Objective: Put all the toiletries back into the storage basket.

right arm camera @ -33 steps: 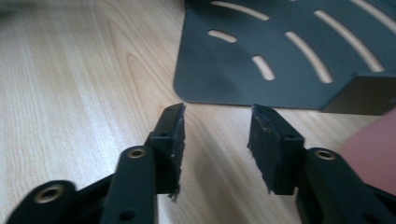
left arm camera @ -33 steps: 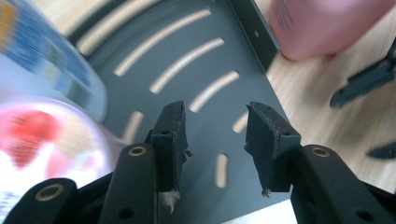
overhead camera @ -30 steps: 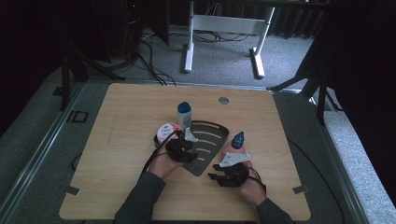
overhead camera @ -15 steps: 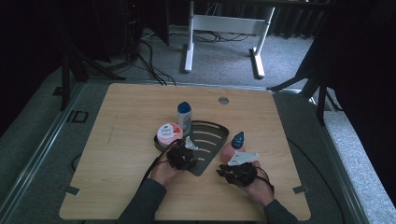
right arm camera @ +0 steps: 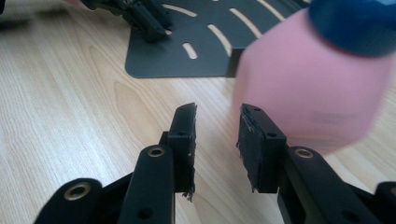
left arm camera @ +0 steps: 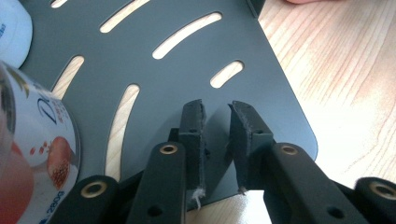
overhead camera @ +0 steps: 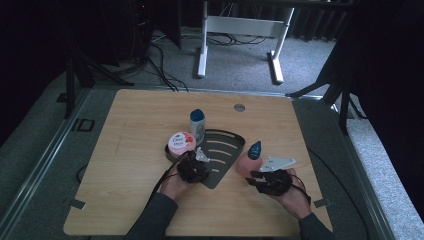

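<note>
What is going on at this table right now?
A person works at a wooden table with a gripper in each hand. The left gripper sits low over the near corner of a dark slotted tray, jaws just closing with nothing between them. A round tub and a white bottle stand on the tray. The right gripper is beside the pink bottle, not holding it.

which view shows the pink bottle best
The high view: the whole pink bottle with its blue cap stands on the table beside the black tray. The right gripper view has it close but blurred and cropped.
</note>
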{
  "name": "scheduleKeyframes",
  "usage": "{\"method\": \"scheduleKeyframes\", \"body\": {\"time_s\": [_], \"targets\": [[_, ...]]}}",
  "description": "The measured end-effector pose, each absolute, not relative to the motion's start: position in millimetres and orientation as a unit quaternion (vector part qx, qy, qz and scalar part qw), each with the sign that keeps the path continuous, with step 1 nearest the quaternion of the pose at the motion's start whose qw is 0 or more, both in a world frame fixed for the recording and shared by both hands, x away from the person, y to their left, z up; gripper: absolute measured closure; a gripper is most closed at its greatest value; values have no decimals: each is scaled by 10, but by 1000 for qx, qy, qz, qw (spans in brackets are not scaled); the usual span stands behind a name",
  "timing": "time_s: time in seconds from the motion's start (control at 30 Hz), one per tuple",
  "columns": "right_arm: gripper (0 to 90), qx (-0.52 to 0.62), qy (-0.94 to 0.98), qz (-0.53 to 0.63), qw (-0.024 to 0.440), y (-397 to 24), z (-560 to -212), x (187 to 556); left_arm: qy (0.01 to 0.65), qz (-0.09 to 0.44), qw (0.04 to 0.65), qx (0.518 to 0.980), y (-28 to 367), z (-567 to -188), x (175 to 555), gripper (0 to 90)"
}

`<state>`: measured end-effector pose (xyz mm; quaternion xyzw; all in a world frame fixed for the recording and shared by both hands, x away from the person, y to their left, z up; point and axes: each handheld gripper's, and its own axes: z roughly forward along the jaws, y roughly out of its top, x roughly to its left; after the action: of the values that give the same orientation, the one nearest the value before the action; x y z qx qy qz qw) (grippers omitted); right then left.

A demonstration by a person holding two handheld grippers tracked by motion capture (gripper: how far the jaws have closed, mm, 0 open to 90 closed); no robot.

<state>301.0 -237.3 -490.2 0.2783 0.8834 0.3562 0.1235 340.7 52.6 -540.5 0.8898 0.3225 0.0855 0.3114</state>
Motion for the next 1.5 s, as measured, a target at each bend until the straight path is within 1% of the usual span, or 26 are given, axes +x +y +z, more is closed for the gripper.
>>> {"method": "scheduleKeyframes", "body": {"time_s": [0.3,0.6,1.13,1.5], "targets": [[604,292,880,348,137,-2518,-4762,3081,326,87,315,887,541,-5414,3399,823],[545,301,877,346,143,-2546,-4635,3227,333,74,327,882,568,-5431,3394,891],[420,296,876,348,157,-2422,-4534,3475,339,63,341,875,602,-5452,3402,894],[347,292,872,365,144,-2341,-4589,3597,339,63,342,874,605,-5455,3402,894]]}}
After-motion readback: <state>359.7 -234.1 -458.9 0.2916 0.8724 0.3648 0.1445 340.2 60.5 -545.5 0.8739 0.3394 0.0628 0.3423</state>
